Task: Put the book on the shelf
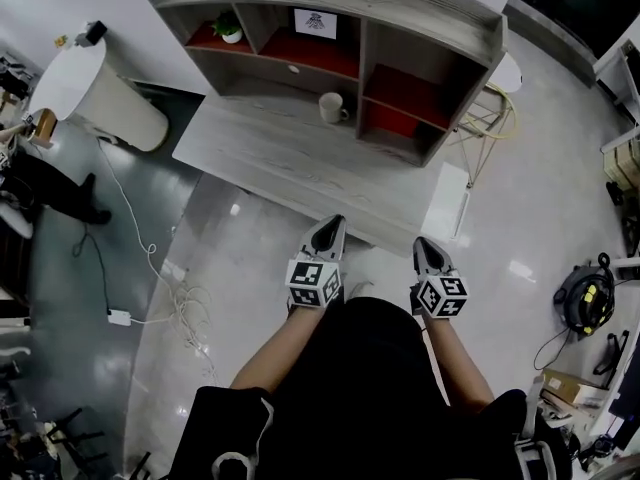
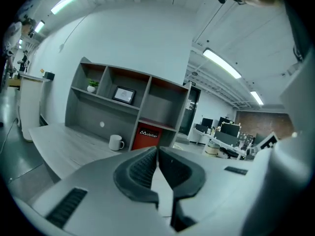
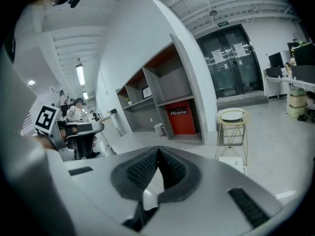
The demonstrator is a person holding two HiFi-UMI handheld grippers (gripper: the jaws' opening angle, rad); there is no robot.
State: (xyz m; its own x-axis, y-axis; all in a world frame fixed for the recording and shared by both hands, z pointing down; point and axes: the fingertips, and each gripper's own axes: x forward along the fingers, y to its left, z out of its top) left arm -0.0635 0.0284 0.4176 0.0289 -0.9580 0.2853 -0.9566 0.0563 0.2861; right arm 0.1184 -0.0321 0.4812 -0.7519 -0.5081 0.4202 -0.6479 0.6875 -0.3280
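left gripper is showing its fingers pressed together with nothing between them, and right gripper is doing the same, so neither is carrying anything. both are hanging just off the near edge of the desk that is bearing the shelf. i am judging the book to be the red printed thing standing in the shelf's lower right compartment, though i am not claiming that for certain. what could be going wrong from here is mostly a careless reach: shut tips pushing toward the shelf could be knocking the mug standing just before its middle, or nudging the book askew. a cable is trailing over the floor left of the shelf, inviting a trip. the desk is looking pale, wood-grained and mostly bare. the floor is shining, and a wire stool is standing right of the shelf.
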